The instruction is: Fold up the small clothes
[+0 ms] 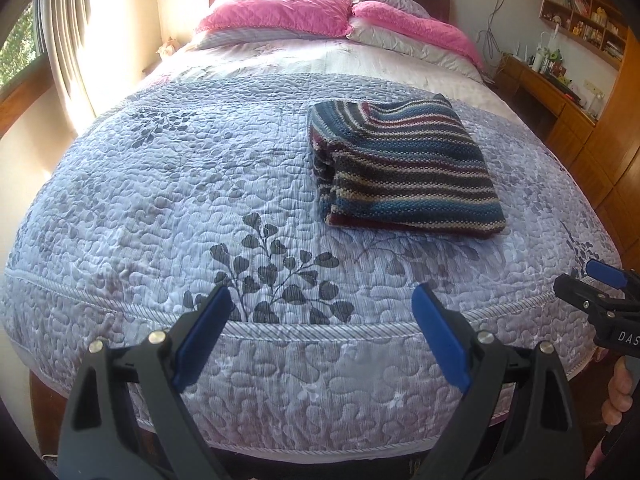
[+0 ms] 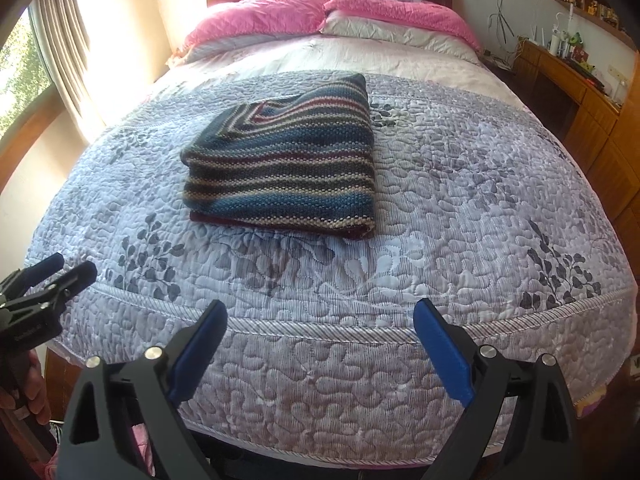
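Knitwear, a striped sweater (image 2: 280,160), lay on the quilted bedspread (image 2: 460,208) as a compact folded rectangle, so the folding looked essentially done. Both the left gripper (image 1: 322,336) and the right gripper (image 2: 320,344) hung back at the bed's foot, fingers spread and empty, well apart from it.

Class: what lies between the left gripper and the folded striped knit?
Only bare quilted bedspread lies between the left gripper and the striped knit, shown in the left wrist view.
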The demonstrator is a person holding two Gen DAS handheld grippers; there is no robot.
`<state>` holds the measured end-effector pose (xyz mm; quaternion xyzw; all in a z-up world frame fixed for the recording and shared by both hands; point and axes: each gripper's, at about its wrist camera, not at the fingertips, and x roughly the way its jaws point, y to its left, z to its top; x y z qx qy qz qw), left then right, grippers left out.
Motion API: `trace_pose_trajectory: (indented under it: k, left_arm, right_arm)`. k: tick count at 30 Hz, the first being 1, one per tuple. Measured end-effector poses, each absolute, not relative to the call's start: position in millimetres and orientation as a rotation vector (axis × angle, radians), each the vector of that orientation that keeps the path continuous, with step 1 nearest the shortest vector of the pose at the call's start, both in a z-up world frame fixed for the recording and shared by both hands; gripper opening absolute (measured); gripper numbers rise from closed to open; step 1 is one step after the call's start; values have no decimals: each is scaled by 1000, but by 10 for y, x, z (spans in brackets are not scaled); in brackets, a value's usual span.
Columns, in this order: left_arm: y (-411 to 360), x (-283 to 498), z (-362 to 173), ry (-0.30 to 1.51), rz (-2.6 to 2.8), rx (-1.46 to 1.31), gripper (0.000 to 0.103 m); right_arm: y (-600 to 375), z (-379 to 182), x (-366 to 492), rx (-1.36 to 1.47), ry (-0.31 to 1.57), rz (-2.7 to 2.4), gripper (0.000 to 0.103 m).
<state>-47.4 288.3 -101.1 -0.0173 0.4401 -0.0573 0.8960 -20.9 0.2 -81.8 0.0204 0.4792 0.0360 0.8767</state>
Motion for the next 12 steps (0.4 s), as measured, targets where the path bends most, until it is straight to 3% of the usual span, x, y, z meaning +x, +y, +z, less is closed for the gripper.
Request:
trace_pose_trajectory:
  k: [12]
  left_arm:
    - [2872, -511, -1006, 908, -101, -20, 91]
  right_arm:
    - [19, -854, -229, 2, 1023, 41, 95]
